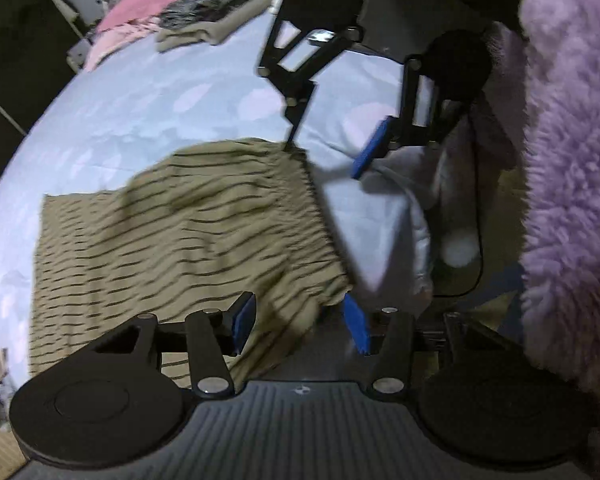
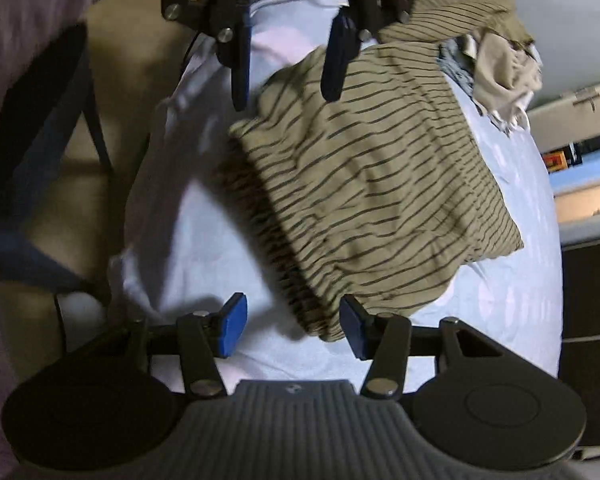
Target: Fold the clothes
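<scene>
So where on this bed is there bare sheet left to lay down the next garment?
Bare light-blue bed sheet lies between the tan black-striped folded garment and the pile of pink, grey and beige clothes at the far end. A narrower strip runs beside the garment near the bed edge. The corner with crumpled beige and blue clothes is crowded.

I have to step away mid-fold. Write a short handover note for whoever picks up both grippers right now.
Left gripper: open, holding nothing, at the near edge of the striped shirt.
Right gripper: open, empty, at the shirt's other end, one pad by its corner.
Shirt: lies on the blue sheet, rumpled, seemingly doubled over along one side.
Elsewhere: a pile of other clothes at the far end of the bed, and a folded beige piece beside pink bedding.
Done: shirt laid out, perhaps partly folded.
Left: grip its edges, finish folding, then the pile.
</scene>
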`<state>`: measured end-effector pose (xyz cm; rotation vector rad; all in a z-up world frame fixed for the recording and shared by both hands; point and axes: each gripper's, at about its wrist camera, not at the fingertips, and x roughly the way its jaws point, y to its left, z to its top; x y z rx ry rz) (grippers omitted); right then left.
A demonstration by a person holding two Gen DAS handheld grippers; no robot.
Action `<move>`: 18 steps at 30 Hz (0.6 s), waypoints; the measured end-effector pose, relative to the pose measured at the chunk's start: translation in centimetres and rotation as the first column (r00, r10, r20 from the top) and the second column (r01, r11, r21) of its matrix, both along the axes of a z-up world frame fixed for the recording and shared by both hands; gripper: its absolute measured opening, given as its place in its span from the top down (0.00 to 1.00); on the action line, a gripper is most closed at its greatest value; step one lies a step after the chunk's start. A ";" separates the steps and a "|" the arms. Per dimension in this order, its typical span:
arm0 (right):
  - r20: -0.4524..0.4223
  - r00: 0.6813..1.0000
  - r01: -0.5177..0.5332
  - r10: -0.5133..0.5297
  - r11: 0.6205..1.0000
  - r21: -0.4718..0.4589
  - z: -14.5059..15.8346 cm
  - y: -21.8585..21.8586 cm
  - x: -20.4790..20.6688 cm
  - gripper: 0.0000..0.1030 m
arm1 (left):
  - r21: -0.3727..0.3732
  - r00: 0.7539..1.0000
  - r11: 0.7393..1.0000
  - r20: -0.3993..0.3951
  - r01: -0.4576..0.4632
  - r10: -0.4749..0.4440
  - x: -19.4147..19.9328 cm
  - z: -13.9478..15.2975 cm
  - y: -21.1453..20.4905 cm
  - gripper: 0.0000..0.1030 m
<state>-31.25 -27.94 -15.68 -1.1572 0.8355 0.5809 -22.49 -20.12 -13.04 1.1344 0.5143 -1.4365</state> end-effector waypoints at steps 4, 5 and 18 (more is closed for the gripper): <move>0.014 1.000 -0.015 0.016 0.999 -0.030 -0.8 0.0 -0.2 0.48 | 0.032 1.000 0.999 -0.001 0.012 -0.012 0.0 -1.6 -0.8 0.55; 0.013 1.000 -0.016 0.016 0.999 -0.034 -0.9 0.0 -0.1 0.48 | 0.043 1.000 0.999 -0.004 0.010 -0.010 0.1 -2.0 -1.0 0.55; 0.038 0.998 -0.043 0.045 0.997 -0.057 -3.2 0.0 1.5 0.48 | 0.040 0.998 0.999 -0.056 0.005 -0.002 1.5 -4.1 -1.4 0.43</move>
